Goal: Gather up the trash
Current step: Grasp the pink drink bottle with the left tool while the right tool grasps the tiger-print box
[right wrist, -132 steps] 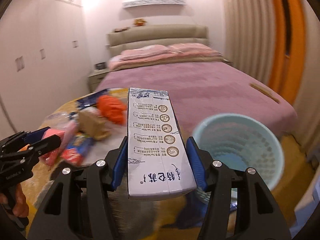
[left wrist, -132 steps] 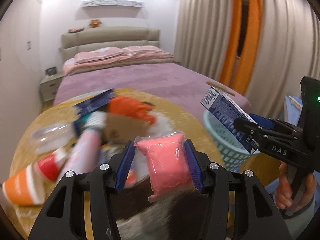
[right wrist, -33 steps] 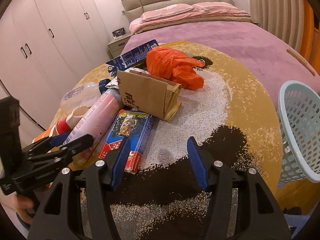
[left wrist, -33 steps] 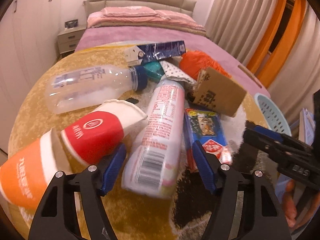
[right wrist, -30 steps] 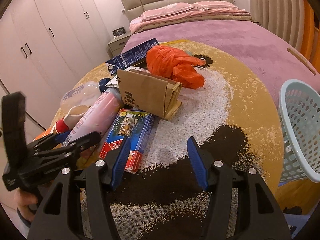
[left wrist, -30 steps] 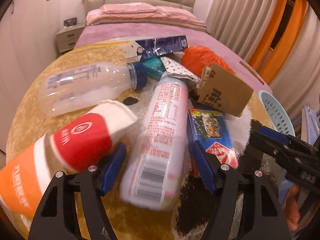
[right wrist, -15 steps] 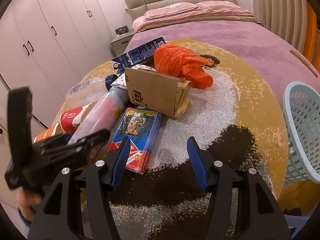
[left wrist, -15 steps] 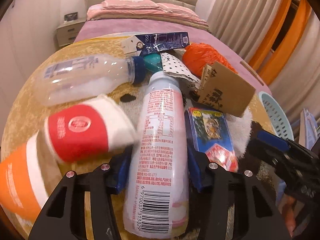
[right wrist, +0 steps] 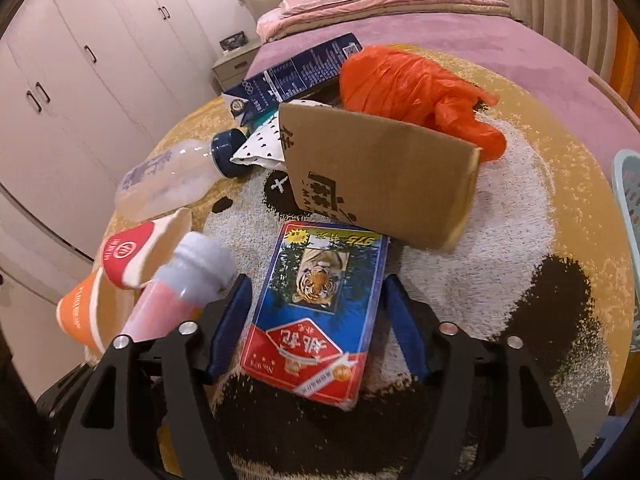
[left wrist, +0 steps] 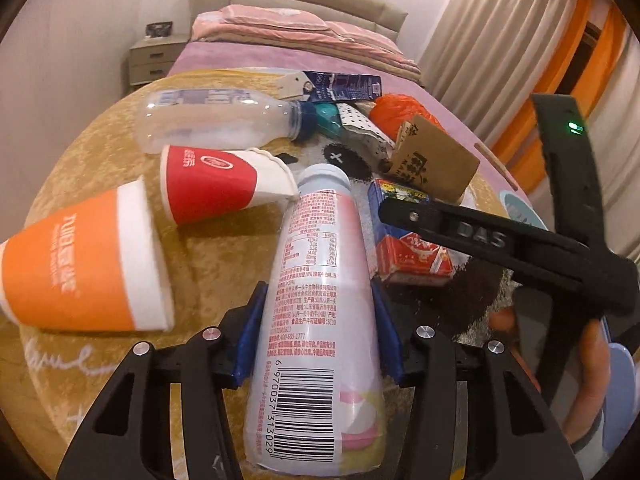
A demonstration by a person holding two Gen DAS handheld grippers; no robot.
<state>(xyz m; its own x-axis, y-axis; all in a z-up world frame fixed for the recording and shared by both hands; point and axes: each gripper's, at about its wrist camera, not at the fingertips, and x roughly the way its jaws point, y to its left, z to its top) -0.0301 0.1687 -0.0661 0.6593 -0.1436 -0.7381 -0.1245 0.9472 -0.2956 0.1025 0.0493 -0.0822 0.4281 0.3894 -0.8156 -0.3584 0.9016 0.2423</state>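
Observation:
My left gripper (left wrist: 318, 312) is shut on a pink-and-white yogurt bottle (left wrist: 320, 320), cap pointing away; the bottle also shows in the right wrist view (right wrist: 176, 292). My right gripper (right wrist: 316, 312) is open with its blue pads on either side of a blue-and-red tiger box (right wrist: 316, 312) lying on the round rug (right wrist: 520, 208); the pads do not touch it. The right gripper also shows in the left wrist view (left wrist: 388, 206) over the same box (left wrist: 408, 244). The pale blue basket (right wrist: 628, 196) stands at the right edge.
On the rug lie an orange cup (left wrist: 84, 260), a red cup (left wrist: 216, 184), a clear plastic bottle (left wrist: 216, 120), a brown cardboard piece (right wrist: 380, 176), an orange plastic bag (right wrist: 416, 88), a blue carton (right wrist: 296, 72) and a dotted wrapper (right wrist: 260, 140). The bed (right wrist: 440, 20) lies behind.
My left gripper has closed on the yogurt bottle and lifted its near end. My right gripper has moved down and left, straddling the tiger box.

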